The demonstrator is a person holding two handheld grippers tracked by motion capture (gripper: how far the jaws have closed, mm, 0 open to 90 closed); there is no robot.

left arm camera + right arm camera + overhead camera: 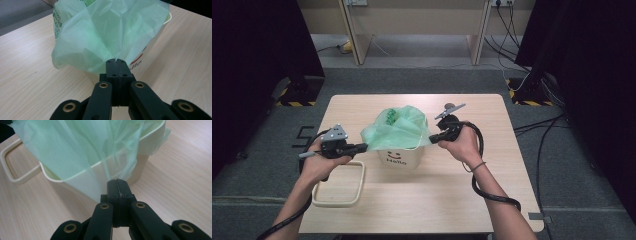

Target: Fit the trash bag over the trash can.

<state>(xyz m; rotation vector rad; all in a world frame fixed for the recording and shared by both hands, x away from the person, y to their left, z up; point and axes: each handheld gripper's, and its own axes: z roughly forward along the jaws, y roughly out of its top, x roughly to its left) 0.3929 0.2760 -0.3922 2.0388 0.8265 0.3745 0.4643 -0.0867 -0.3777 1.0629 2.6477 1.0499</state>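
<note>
Grey carpet and trailing cables surround the pale wooden table [492, 165] I am working at. Near its middle stands a cream bin [401, 158] with a smiley face and the word "Hello" on its front, and a thin green bag [398, 129] sits inside it, billowing up above the rim. My left gripper [362, 147] is at the bag's left edge; in the left gripper view its jaws are pressed together with a fold of the green film pinched between them, right in front of the bin wall [150, 47]. My right gripper [435, 138] is at the bag's right edge; in the right gripper view its jaws are likewise clamped tight on the plastic [82, 152], which drapes over the bin's rim [150, 138] just ahead. A cream rectangular frame [339, 184] lies flat on the table to the left of the bin, under my left forearm, and it appears beyond the bin in the right gripper view [12, 167].
</note>
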